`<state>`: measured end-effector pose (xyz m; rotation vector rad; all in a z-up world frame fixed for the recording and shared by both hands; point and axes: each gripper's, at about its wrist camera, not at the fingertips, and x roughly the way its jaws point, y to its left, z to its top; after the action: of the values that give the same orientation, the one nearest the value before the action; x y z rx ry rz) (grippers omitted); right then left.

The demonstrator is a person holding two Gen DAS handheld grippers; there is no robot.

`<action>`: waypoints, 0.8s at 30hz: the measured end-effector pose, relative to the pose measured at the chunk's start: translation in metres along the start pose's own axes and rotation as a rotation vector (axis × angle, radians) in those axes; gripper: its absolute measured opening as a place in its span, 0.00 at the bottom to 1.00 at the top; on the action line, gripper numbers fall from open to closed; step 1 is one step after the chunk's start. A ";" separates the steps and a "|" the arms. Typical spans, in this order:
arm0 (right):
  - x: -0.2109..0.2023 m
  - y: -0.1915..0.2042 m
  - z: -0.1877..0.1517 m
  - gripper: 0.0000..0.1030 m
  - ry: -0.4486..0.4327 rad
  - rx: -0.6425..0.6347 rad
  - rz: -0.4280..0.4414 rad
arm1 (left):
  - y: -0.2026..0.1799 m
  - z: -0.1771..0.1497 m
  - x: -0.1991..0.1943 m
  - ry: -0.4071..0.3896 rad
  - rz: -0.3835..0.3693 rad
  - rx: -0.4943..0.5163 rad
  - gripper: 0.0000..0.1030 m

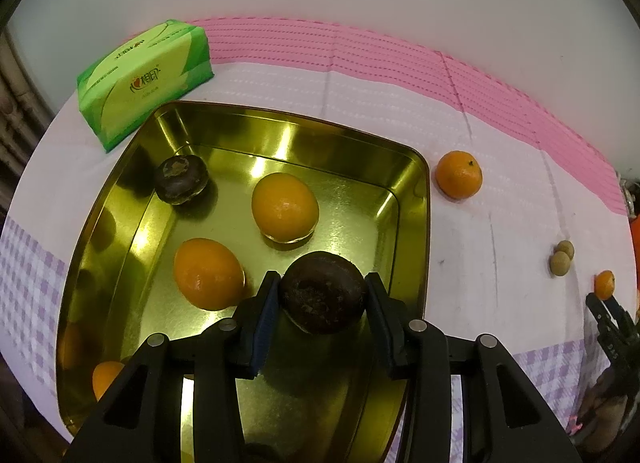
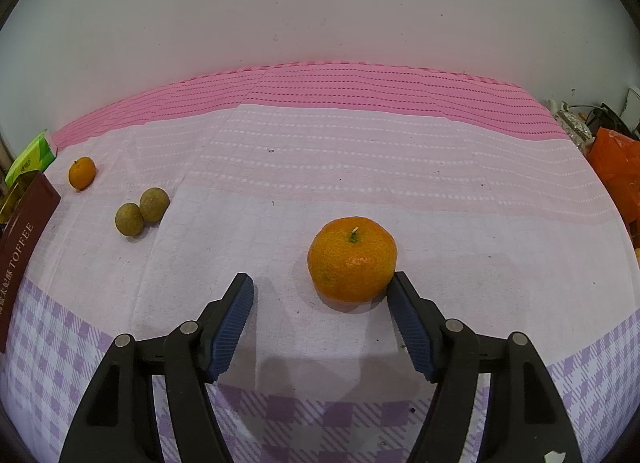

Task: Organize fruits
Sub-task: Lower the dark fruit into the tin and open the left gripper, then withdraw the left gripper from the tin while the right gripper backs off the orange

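Left hand-held gripper [image 1: 322,295] pitched steeply down, jaws clamped; right hand-held gripper [image 2: 322,295] angled down, jaws apart.

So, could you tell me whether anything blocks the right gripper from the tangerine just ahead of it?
Nothing visible: the tangerine sits on bare cloth just beyond the right gripper, whose jaws stand apart.

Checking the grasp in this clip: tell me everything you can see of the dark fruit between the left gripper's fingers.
The dark fruit is round and slightly flattened, deep brown-purple, with a dull skin and a rough, paler scarred patch facing the camera. It sits between the left gripper's blue ribbed pads, which press on its two sides. It is over the near part of the gold metal tin; whether it rests on the tin's floor or hangs just above cannot be told. It touches no other fruit; a similar dark fruit lies apart, in the tin's far corner.
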<state>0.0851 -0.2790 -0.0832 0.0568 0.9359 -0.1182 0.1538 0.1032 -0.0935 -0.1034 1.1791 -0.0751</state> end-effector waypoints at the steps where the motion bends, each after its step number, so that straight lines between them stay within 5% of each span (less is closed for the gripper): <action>1: 0.000 0.001 0.000 0.68 0.001 -0.002 0.000 | -0.001 0.000 -0.001 0.000 0.004 0.003 0.43; 12: 0.000 0.000 -0.001 0.68 0.001 -0.006 0.001 | -0.016 0.000 -0.015 -0.046 0.089 0.069 0.46; 24: 0.000 -0.001 -0.001 0.67 0.000 -0.007 0.001 | -0.030 -0.026 -0.063 -0.191 0.238 0.098 0.58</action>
<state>0.0842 -0.2802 -0.0840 0.0509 0.9362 -0.1138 0.1056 0.0792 -0.0419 0.1148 0.9877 0.0853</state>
